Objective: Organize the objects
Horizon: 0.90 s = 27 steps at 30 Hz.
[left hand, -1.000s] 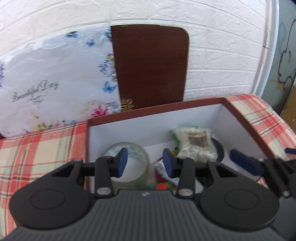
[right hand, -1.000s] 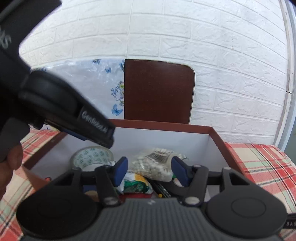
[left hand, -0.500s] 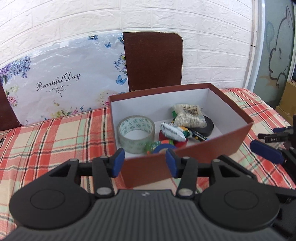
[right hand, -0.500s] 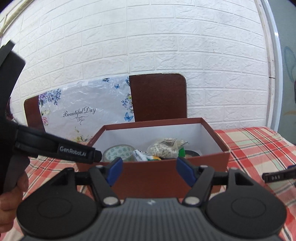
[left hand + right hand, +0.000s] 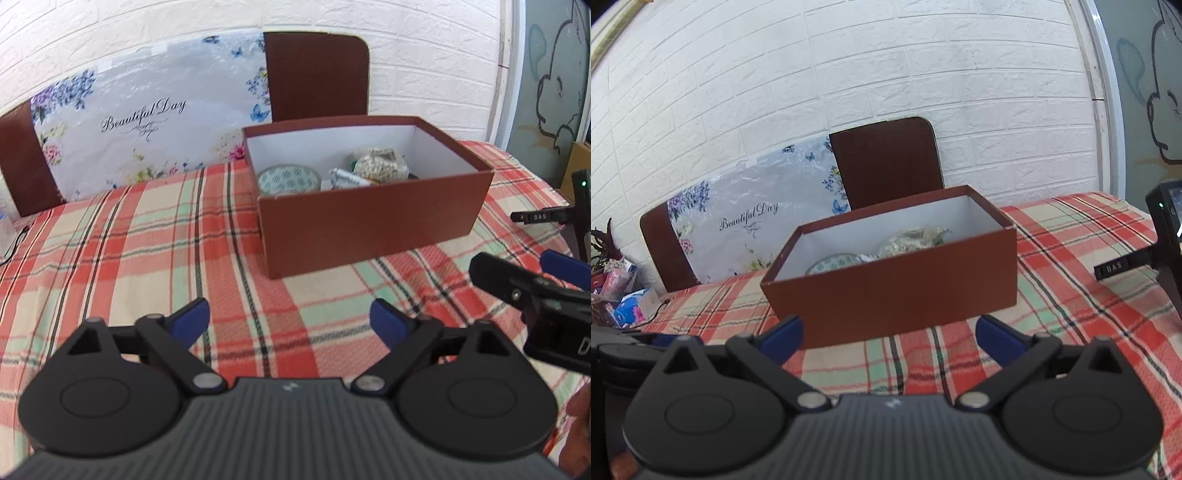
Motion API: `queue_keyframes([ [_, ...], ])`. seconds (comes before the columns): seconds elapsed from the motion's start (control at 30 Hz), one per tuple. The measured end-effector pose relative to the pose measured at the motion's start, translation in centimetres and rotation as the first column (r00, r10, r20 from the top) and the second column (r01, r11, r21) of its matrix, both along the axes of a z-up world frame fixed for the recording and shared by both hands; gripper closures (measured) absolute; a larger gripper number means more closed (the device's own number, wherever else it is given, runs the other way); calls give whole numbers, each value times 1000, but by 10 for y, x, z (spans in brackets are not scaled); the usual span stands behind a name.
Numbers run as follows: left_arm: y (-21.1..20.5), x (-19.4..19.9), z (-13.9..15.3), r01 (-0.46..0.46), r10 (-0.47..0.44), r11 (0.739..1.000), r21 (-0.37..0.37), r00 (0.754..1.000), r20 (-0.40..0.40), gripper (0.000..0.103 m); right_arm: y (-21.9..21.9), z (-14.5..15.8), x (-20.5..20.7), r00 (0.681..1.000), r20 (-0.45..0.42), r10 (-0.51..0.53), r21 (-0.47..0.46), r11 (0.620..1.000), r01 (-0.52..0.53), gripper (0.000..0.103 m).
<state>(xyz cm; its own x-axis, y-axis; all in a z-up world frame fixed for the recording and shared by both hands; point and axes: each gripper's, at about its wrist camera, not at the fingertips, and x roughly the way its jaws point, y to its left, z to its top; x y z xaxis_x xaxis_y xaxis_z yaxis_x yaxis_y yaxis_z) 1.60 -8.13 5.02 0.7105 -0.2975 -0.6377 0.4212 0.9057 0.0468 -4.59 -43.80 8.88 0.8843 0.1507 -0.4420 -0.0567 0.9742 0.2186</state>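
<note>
A brown open box (image 5: 369, 225) (image 5: 894, 288) with white inside stands on the plaid tablecloth (image 5: 147, 236). Inside lie a clear tape roll (image 5: 288, 180) (image 5: 834, 264), a bag of pale beads (image 5: 380, 168) (image 5: 912, 238) and a small white packet (image 5: 347, 177); the rest is hidden by the box wall. My left gripper (image 5: 290, 321) is open and empty, low over the cloth in front of the box. My right gripper (image 5: 888, 334) is open and empty in front of the box; it also shows in the left wrist view (image 5: 532, 280).
A brown chair back (image 5: 317, 74) (image 5: 886, 162) and a floral "Beautiful Day" plastic sheet (image 5: 147, 122) (image 5: 753, 229) stand behind the table against the white brick wall. A black stand (image 5: 1163, 243) is at the right. Tissue packs (image 5: 631, 306) sit at the far left.
Both grippers have pulled back out of the box and away from it, and both have opened wider. The box and its contents stay in place.
</note>
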Motion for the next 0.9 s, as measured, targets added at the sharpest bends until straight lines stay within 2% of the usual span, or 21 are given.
queue_keyframes([
  [0.13, 3, 1, -12, -15, 17, 999, 29, 998, -56, 3, 4, -4, 1, 999, -48, -16, -34, 999, 15, 0],
  [0.23, 6, -3, -17, -32, 35, 998, 55, 998, -49, 1, 7, -8, 6, 994, -106, -21, -46, 999, 16, 0],
  [0.73, 9, -9, -21, -109, 110, 988, 110, 994, -7, 0, 13, -12, -3, 994, -114, -2, -56, 998, -5, 0],
  [0.9, 12, -10, -17, -134, 133, 987, 93, 991, 14, 0, 13, -12, -4, 994, -110, 2, -61, 998, -9, 0],
])
